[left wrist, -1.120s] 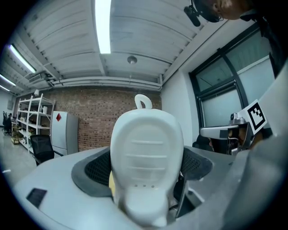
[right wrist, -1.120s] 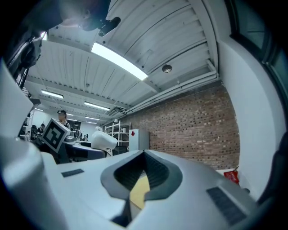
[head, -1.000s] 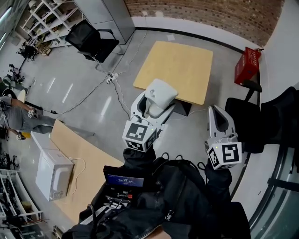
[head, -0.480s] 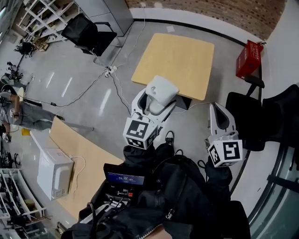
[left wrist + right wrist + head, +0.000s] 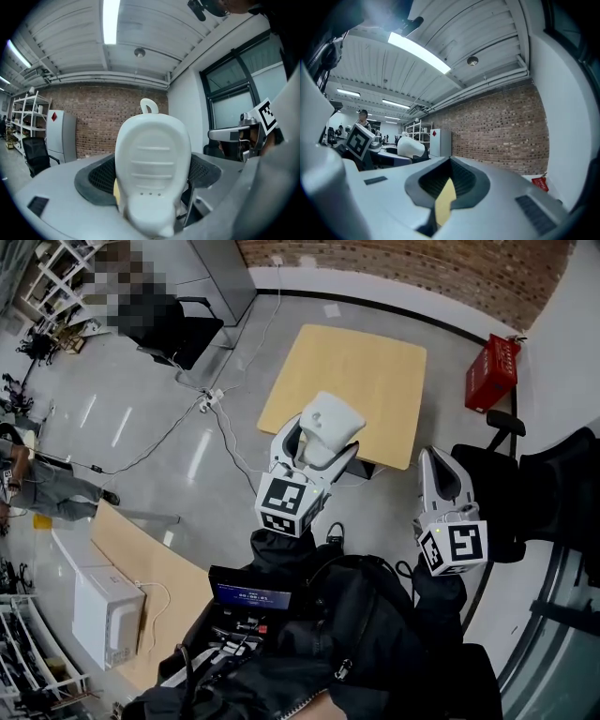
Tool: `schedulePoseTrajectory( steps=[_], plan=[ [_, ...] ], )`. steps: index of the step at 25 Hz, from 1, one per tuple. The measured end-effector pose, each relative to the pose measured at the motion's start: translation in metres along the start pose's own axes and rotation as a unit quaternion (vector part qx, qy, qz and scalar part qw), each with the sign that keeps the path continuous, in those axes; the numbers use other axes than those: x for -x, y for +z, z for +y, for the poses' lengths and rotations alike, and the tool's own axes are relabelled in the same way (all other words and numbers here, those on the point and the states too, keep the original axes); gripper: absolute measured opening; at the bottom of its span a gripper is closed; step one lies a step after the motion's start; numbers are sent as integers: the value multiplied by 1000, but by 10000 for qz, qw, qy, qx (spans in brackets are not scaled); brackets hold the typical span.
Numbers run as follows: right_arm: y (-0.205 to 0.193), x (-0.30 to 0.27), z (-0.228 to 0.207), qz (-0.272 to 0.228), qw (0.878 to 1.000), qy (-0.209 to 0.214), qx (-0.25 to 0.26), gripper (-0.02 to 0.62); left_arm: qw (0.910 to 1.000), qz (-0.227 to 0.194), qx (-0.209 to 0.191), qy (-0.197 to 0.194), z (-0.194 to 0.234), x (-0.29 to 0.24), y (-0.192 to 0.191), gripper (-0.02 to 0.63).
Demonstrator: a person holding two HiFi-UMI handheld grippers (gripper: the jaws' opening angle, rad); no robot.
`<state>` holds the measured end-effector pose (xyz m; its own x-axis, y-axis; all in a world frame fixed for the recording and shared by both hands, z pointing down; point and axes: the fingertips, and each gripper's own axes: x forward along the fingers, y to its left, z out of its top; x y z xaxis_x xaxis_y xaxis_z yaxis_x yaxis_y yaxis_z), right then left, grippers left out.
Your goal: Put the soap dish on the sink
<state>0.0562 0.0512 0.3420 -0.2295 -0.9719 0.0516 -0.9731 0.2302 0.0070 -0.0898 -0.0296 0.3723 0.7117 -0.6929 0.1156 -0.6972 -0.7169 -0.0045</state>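
Note:
My left gripper [image 5: 314,448] is shut on a white soap dish [image 5: 328,426], held in the air over the grey floor near a wooden table [image 5: 361,371]. In the left gripper view the soap dish [image 5: 152,168] stands upright between the dark jaw pads and fills the middle of the frame. To the right, my right gripper [image 5: 439,474] hangs with its jaws together and nothing in them. The right gripper view shows its own jaws [image 5: 447,187] shut, and the soap dish [image 5: 411,149] off to the left. No sink shows in any view.
A red box [image 5: 494,373] sits by the brick wall. Black office chairs stand at the right [image 5: 497,488] and far left [image 5: 178,329]. A second wooden table [image 5: 141,568] with a white appliance [image 5: 103,607] is at lower left. Cables [image 5: 211,399] cross the floor. A person [image 5: 37,486] stands at far left.
My left gripper has moved a little forward and right with the soap dish, closer to the wooden table. The right gripper has stayed about where it was.

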Motion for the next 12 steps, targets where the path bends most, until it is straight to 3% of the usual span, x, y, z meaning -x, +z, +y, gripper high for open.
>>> schedulePoseTrajectory(
  steps=[12],
  plan=[
    [1,-65,4,149,9999,-25,56,6,9995,139,17,-282,43,-40,-8,459]
  ],
)
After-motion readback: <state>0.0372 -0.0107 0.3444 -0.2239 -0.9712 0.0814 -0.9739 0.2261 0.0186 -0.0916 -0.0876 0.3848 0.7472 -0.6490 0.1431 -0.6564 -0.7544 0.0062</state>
